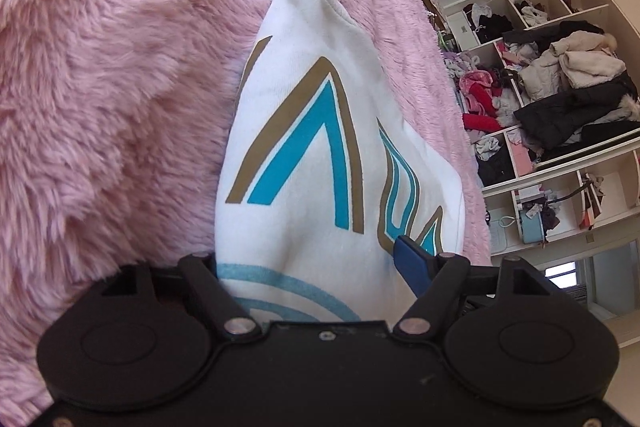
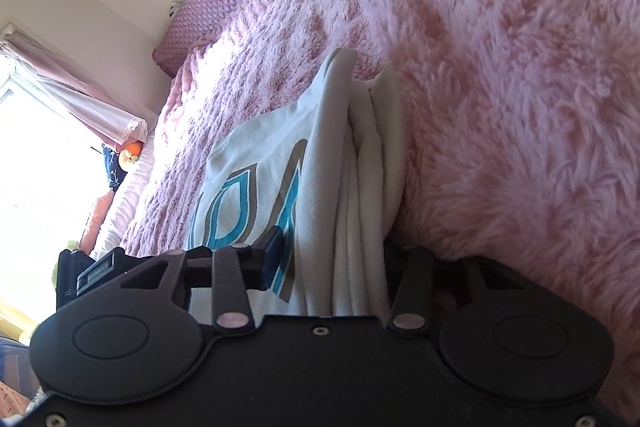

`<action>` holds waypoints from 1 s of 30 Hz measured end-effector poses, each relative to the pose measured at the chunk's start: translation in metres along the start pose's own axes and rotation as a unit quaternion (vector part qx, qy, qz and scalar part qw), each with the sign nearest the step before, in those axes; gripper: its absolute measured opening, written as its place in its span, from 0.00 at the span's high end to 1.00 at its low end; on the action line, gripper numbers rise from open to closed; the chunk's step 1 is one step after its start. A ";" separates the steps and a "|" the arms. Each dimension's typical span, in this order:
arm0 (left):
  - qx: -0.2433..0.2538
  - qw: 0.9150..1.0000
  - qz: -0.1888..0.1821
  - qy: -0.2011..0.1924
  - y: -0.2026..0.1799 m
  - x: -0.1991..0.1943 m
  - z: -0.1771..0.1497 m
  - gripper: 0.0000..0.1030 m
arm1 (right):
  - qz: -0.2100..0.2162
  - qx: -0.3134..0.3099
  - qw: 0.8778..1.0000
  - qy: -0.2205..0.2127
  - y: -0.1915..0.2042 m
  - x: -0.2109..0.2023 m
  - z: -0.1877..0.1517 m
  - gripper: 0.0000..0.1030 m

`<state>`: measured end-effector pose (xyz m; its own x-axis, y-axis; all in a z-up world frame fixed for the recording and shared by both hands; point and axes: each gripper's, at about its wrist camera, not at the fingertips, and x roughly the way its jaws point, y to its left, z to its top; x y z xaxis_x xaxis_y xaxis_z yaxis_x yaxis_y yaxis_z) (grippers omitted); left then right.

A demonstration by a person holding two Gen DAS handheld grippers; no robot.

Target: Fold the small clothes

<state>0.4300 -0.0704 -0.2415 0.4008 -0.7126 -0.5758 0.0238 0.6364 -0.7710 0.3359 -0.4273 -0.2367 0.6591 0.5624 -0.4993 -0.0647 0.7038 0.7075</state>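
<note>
Clearly the folding is well under way: from the left wrist view, a white shirt with blue and tan print lies doubled over on the fluffy pink blanket of a bed, its far end bunched to a blunt point. The left gripper is rolled on its side and tilted downward, with the shirt's near edge filling the gap between its jaws; one blue pad lies against the cloth, the other is hidden, so I take it as gripping, though not with certainty. Shelves stuffed with clothes stand behind. From the right wrist view, the same shirt shows several stacked layers at its edge, so at least one fold looks done; squaring and pressing it flat seems to remain. The right gripper, also rolled and pointing downward, has those layers between its jaws, apparently clamped. A window glares beyond the bed.
</note>
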 end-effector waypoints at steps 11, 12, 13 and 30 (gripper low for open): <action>0.031 0.999 0.018 -0.026 -0.037 -0.043 0.003 0.74 | -0.102 -0.104 0.989 -0.022 0.087 -0.025 0.011 0.77; 0.033 0.999 0.015 -0.028 -0.037 -0.052 0.004 0.74 | -0.097 -0.116 0.988 -0.020 0.098 -0.026 0.013 0.77; 0.040 0.999 0.014 -0.034 -0.038 -0.064 0.005 0.74 | -0.087 -0.124 0.988 -0.019 0.108 -0.028 0.015 0.77; 0.047 0.973 0.135 -0.182 0.101 -0.308 0.084 0.74 | 0.069 -0.179 0.981 0.032 0.275 0.171 -0.047 0.78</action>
<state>0.3855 0.2379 -0.1189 0.7015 -0.3750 -0.6060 -0.0500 0.8223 -0.5668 0.3959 -0.1171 -0.1516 0.5779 0.6814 -0.4491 -0.4169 0.7196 0.5554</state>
